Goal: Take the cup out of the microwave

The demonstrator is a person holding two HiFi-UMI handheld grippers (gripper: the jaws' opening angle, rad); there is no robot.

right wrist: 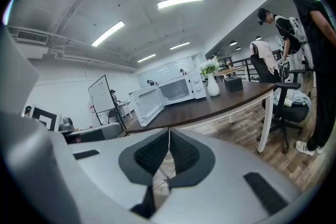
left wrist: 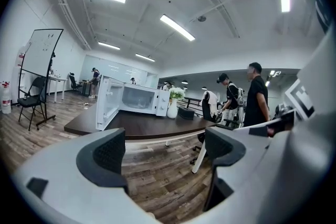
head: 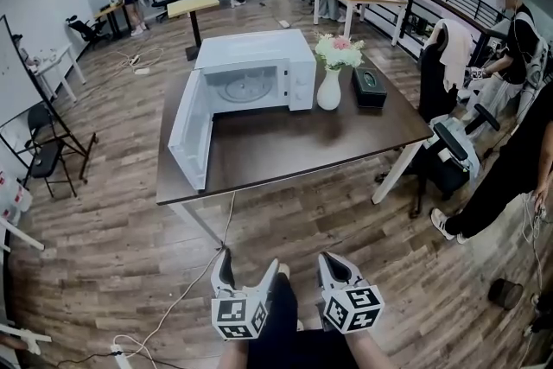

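Note:
The white microwave (head: 255, 69) stands at the back of a dark wooden table (head: 294, 147), its door (head: 190, 130) swung wide open to the left. Its cavity shows a glass turntable; I cannot make out a cup inside. Both grippers are low in the head view, over the floor well short of the table. My left gripper (head: 249, 265) is open with nothing between its pads (left wrist: 105, 155). My right gripper (head: 331, 264) is shut, pads together on nothing (right wrist: 168, 152). Both gripper views look towards the microwave (left wrist: 137, 99) (right wrist: 176, 90) from a distance.
A white vase of flowers (head: 329, 86) and a black tissue box (head: 370, 87) sit right of the microwave. Office chairs (head: 449, 151) and people (head: 510, 30) stand to the right of the table. A cable (head: 186, 294) trails over the wooden floor; a folding chair (head: 47, 147) is at left.

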